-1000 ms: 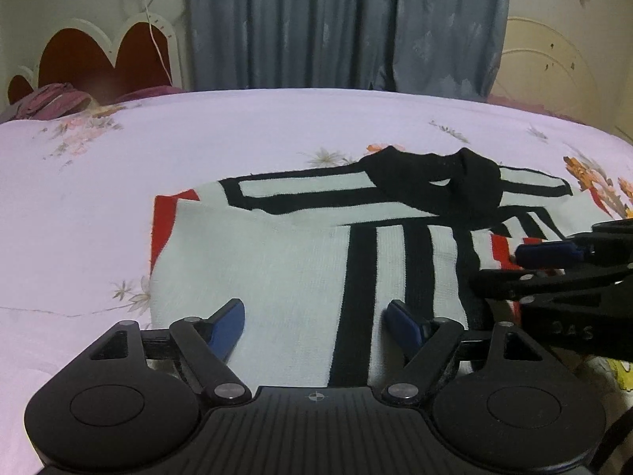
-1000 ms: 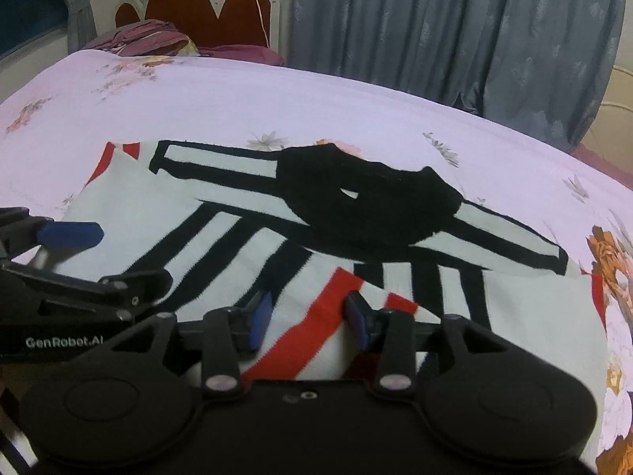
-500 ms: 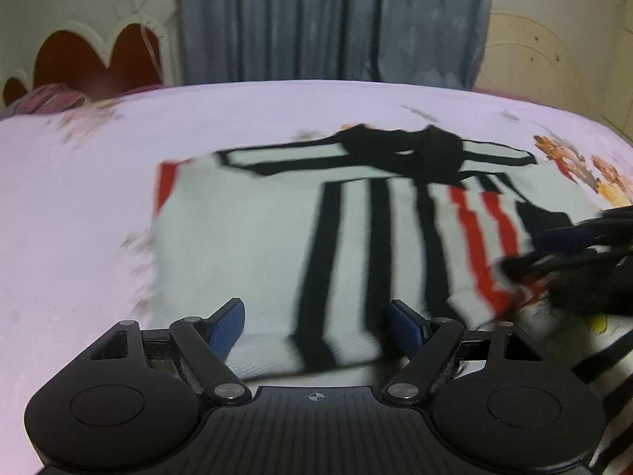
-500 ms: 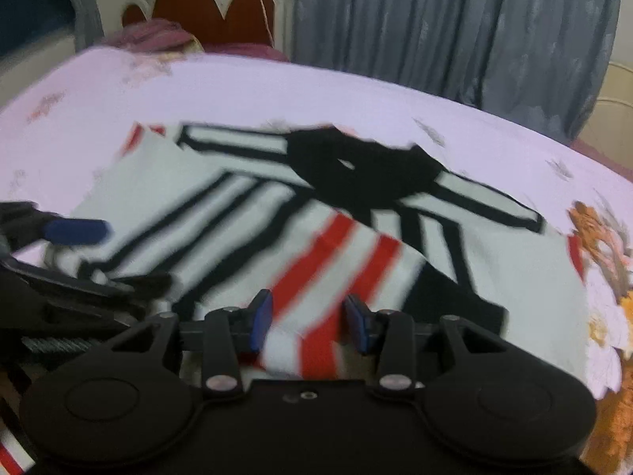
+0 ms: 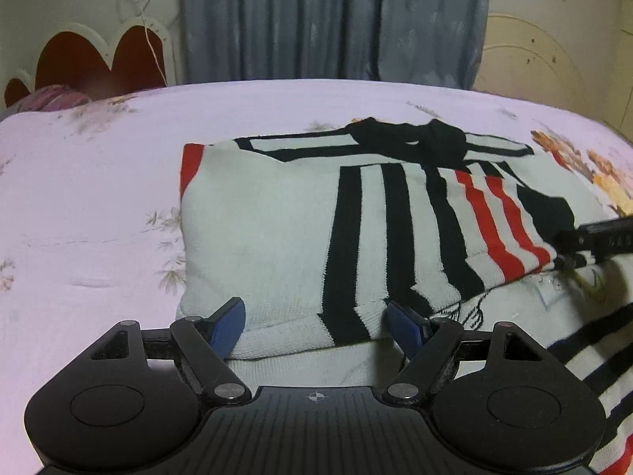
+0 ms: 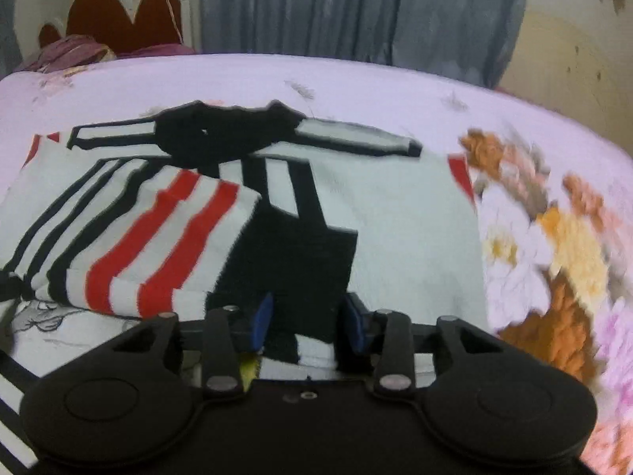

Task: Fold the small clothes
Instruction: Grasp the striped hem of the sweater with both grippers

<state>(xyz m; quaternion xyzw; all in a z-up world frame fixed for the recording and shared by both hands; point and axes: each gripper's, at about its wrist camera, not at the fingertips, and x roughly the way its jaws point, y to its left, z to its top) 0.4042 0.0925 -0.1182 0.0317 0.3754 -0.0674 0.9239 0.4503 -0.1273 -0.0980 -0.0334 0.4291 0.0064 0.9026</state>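
On the bed [image 5: 99, 182], folded striped sweater [image 5: 277, 229]

Matte black left gripper [image 5: 314, 326] body, lower frame: two round discs, ribbed centre plate with small crosshair mark, silver pivot screws, blue finger pads [image 5: 227, 326]. Right gripper [image 6: 306, 322] same build, pads [image 6: 261, 320] blue; white lettering on its side at right edge of left view.

Sweater [image 5: 277, 217] lies on bed [image 5: 99, 158], before curtain [image 5: 316, 19].
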